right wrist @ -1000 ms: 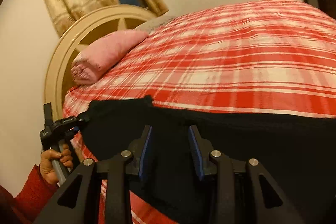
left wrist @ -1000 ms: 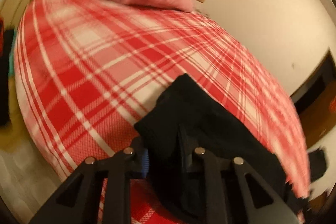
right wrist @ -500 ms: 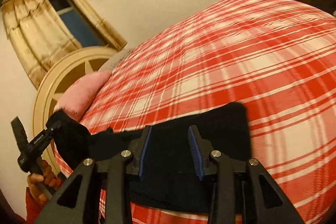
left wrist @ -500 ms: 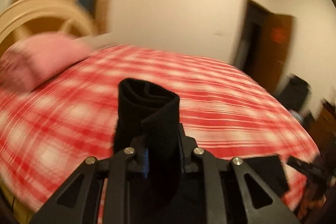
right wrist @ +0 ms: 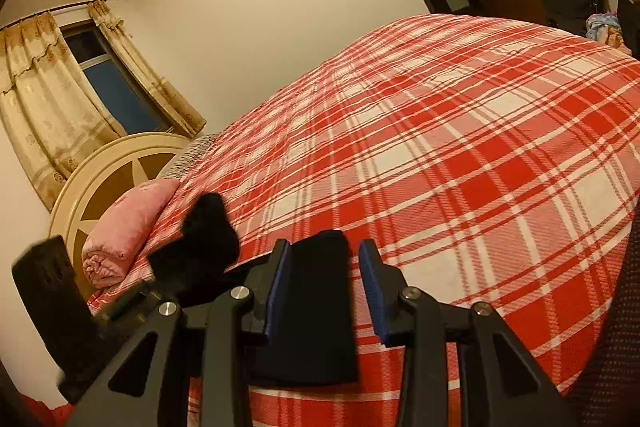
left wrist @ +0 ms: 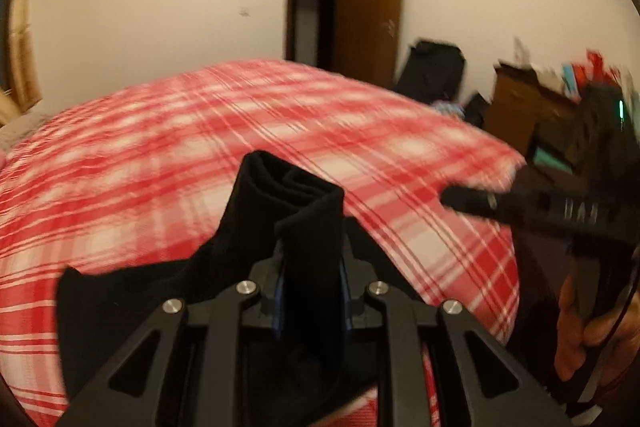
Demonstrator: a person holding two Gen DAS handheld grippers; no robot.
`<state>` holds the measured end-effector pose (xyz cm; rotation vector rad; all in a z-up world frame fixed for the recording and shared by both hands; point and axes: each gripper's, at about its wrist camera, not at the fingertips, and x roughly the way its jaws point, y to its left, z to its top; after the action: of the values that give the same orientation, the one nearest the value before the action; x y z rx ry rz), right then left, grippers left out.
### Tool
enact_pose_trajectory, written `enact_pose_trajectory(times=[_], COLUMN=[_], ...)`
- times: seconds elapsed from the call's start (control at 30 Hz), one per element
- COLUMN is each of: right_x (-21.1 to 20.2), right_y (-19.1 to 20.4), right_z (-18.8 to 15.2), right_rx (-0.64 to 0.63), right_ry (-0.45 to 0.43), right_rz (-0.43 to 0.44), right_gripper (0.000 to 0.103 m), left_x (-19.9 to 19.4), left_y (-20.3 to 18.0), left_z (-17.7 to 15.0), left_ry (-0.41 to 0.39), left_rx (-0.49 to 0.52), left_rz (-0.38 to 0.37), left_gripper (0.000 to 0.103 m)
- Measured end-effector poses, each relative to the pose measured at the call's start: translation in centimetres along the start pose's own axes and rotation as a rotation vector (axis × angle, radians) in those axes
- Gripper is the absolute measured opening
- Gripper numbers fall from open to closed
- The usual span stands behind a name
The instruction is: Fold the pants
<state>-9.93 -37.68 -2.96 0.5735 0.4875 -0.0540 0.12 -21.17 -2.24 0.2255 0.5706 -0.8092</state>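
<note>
The black pants (left wrist: pixel 292 195) lie on the red plaid bed (left wrist: pixel 160 167). My left gripper (left wrist: pixel 312 259) is shut on a bunched end of them, which sticks up past the fingertips; the rest drapes down to the left. A hand (left wrist: pixel 580 331) holds my right gripper (left wrist: pixel 448 197) at the right, with its tip close to that end. In the right wrist view a strip of the pants (right wrist: pixel 316 307) sits between the blue pads of my right gripper (right wrist: pixel 326 247). It rests against the left pad, and a gap shows at the right pad. The lifted bunch (right wrist: pixel 208 235) shows at the left.
A pink pillow (right wrist: pixel 128 227) and a round cream headboard (right wrist: pixel 104 179) stand at the bed's head, under a curtained window (right wrist: pixel 108 83). Beyond the bed are a brown door (left wrist: pixel 368 7), a black bag (left wrist: pixel 432 67) and a wooden dresser (left wrist: pixel 520 103).
My left gripper has swung across the bed with the pants end and rolled, coming close to the right gripper. The spread pants have gathered into a narrow strip under the right gripper.
</note>
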Motion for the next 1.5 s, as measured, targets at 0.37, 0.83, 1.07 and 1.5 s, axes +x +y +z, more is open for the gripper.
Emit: enact_pose_trajectory(times=[0.37, 0.83, 1.07, 1.5], right_x=[0.3, 3.3, 5.7, 2.8], right_y=[-0.2, 9.1, 9.4, 8.7], right_z=[0.3, -2.9, -6.8, -3.1], right_rx=[0.053, -0.343, -0.516, -0.397], right_ry=[-0.003, 0.101, 0.259, 0.083], right_rz=[0.040, -0.027, -0.163, -0.104], right_gripper=[0.056, 0.038, 0.031, 0.032], left_x=[-0.1, -8.0, -6.0, -4.1], left_y=[0.0, 13.5, 12.2, 11.7], left_z=[-1.2, -3.7, -5.6, -6.8], left_ry=[0.145, 0.046, 0.124, 0.193], left_rx=[-0.003, -0.317, -0.254, -0.227], left_rz=[-0.078, 0.322, 0.411, 0.400], left_gripper=[0.082, 0.098, 0.098, 0.098])
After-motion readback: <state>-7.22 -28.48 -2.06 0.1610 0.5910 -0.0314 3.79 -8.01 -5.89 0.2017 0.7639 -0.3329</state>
